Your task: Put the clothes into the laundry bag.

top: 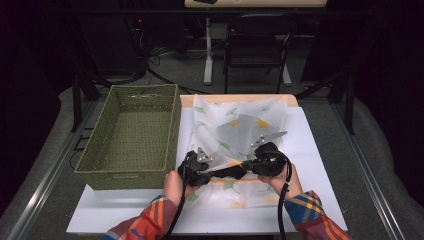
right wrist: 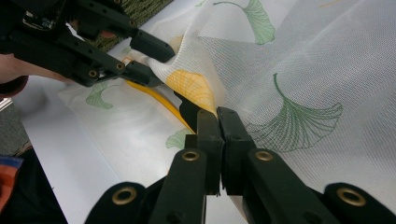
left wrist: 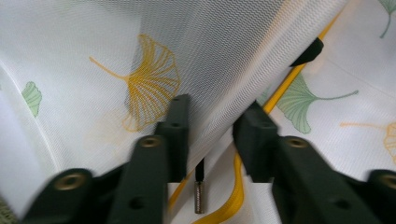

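The sheer leaf-print cloth [top: 240, 132] lies on the white board [top: 320, 165], its near edge lifted between both grippers. The right gripper [right wrist: 217, 116] is clamped on that fold; the left gripper [left wrist: 212, 121], just beside it, has jaws apart around the fold. The basket [top: 131, 172] stands left of the left gripper, with free board on the right.

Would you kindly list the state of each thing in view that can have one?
Mesh bag: printed with ginkgo leaves, front edge lifted off the table, rest lying flat.
Left claw: open, mesh fold between its jaws.
Right claw: shut on the mesh bag's edge.
Wicker basket: upright, empty.
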`<action>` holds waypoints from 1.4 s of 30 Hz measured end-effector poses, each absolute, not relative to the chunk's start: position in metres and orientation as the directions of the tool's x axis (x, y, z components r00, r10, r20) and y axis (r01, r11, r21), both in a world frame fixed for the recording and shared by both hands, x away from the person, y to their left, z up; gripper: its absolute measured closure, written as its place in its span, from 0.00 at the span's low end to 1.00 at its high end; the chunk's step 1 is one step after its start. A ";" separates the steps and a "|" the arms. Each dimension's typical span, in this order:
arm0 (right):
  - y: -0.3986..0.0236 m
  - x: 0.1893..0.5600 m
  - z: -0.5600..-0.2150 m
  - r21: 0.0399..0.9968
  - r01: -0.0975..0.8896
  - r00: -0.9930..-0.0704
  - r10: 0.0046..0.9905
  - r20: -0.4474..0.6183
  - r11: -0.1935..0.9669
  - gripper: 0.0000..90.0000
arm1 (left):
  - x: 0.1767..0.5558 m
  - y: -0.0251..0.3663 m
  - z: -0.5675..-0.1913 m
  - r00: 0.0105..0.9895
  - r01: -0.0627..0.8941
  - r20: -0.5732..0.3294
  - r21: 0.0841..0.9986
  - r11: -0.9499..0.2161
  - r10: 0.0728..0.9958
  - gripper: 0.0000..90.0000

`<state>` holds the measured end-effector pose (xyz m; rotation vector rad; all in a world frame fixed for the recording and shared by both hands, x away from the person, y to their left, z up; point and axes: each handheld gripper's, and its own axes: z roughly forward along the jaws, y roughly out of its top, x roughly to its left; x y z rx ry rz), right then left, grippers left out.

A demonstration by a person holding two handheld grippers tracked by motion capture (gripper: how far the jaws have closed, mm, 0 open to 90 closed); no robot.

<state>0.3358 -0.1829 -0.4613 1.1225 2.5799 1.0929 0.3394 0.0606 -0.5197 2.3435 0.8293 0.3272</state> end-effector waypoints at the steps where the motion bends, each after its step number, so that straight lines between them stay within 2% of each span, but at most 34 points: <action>1: -0.183 0.335 -0.462 0.661 0.590 -0.717 0.678 0.165 0.463 0.99 | 0.339 0.061 -0.520 0.775 0.475 0.028 0.633 -0.611 0.632 0.83; 4: -0.184 0.335 -0.462 0.656 0.591 -0.719 0.676 0.164 0.469 0.99 | 0.337 0.061 -0.519 0.779 0.469 0.023 0.642 -0.606 0.627 0.92; 7: -0.184 0.334 -0.463 0.654 0.595 -0.717 0.676 0.169 0.468 0.99 | 0.335 0.063 -0.517 0.787 0.462 0.022 0.640 -0.614 0.616 0.97; 42: -0.188 0.332 -0.485 0.589 0.625 -0.716 0.676 0.171 0.513 0.99 | 0.322 0.064 -0.518 0.840 0.452 -0.018 0.576 -0.681 0.542 0.96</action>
